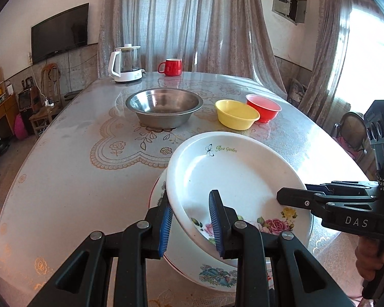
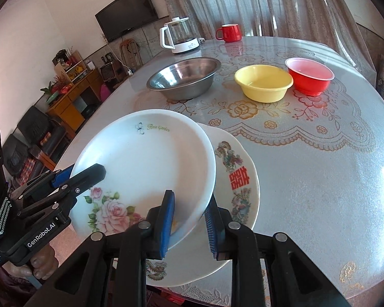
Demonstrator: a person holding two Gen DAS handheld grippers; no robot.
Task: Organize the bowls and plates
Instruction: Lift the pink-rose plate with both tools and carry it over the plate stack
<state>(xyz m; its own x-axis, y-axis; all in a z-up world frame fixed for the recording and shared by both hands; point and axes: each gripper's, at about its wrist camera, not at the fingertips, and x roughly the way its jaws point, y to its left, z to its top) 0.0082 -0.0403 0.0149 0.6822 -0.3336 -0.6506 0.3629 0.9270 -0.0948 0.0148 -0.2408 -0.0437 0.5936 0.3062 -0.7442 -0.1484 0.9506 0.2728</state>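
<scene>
Left gripper [image 1: 192, 220]: clamped on the near rim of the rose plate [image 1: 233, 171].
Right gripper [image 2: 189, 226]: clamped on the same plate's opposite rim (2 grips, 1 plate).
Rose plate: tilted, over the dragon plate [image 2: 240, 179] at the table [image 2: 320, 192] edge.
Bowls: steel bowl [image 1: 163, 106], yellow bowl [image 1: 236, 113], red bowl [image 1: 263, 107], farther back on the table.

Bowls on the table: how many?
3, in a row at the far side: wide stainless steel bowl on the left, yellow plastic bowl in the middle, red plastic bowl touching it on the right. None seem hidden.
</scene>
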